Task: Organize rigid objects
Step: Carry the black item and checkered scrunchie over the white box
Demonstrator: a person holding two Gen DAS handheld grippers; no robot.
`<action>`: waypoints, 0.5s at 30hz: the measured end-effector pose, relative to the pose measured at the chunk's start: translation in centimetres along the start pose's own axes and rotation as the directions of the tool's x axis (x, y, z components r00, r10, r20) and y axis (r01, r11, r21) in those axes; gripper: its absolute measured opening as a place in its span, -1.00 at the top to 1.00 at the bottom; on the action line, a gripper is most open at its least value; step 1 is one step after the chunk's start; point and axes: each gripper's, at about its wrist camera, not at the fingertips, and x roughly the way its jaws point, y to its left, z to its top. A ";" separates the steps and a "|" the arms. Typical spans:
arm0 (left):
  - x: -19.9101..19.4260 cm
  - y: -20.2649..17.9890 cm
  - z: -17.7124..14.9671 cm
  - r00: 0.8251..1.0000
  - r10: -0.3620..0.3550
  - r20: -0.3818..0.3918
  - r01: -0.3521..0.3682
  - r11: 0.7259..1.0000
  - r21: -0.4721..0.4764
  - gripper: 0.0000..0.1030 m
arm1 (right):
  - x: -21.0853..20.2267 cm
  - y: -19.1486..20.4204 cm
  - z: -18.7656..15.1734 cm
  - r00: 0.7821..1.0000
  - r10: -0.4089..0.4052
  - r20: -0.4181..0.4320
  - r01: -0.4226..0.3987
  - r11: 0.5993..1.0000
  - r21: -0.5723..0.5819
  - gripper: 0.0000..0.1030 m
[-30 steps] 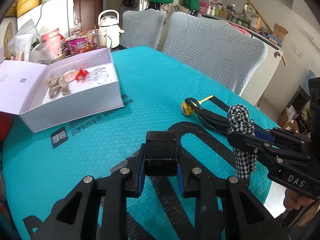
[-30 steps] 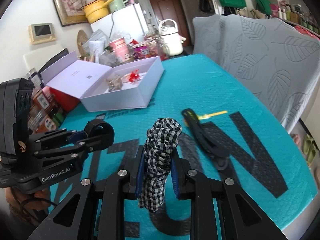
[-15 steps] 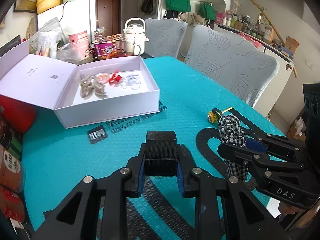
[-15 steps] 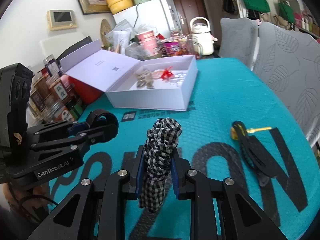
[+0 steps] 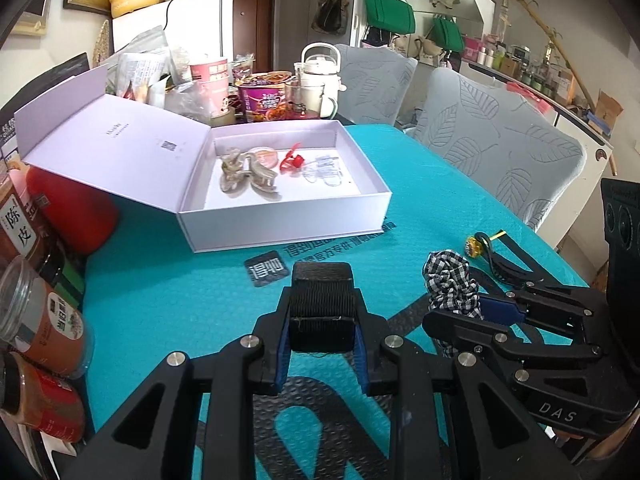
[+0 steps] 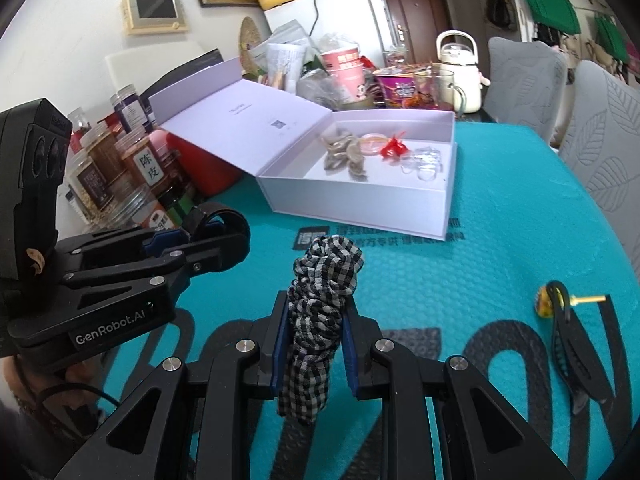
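My left gripper (image 5: 321,336) is shut on a black ribbed hair band (image 5: 321,304), held above the teal mat. My right gripper (image 6: 313,344) is shut on a black-and-white checked scrunchie (image 6: 324,280); the same scrunchie (image 5: 450,282) shows at the right of the left wrist view. An open white box (image 5: 288,220) lies ahead on the mat, its lid folded back to the left. Inside it are beige hair claws (image 5: 244,172), a red clip (image 5: 291,159) and clear clips (image 5: 326,166). A black hair clip with a gold end (image 6: 560,328) lies on the mat to the right.
Jars and bottles (image 6: 120,160) crowd the table's left edge beside a red container (image 5: 72,204). Cups, noodle bowls and a white kettle (image 5: 320,76) stand behind the box. Two grey leaf-pattern chairs (image 5: 500,152) line the far right side.
Both grippers have swung left toward the white box with their loads still held. The box now sits nearer the centre of both views, and the black clip has slid to the right.
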 end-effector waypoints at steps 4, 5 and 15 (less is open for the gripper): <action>-0.2 0.9 0.5 1.000 0.012 0.004 -0.012 1.000 -0.005 0.51 | 0.6 0.7 1.0 1.000 0.003 -0.003 -0.003 1.000 -0.025 0.55; -0.1 1.1 0.6 1.000 0.013 0.007 -0.013 1.000 -0.005 0.51 | 0.7 0.8 1.2 1.000 0.000 -0.004 0.000 1.000 -0.031 0.55; 0.2 2.5 3.0 0.999 0.009 0.046 -0.010 1.000 0.009 0.51 | 0.8 1.7 4.5 1.000 -0.014 0.019 0.016 0.996 -0.087 0.55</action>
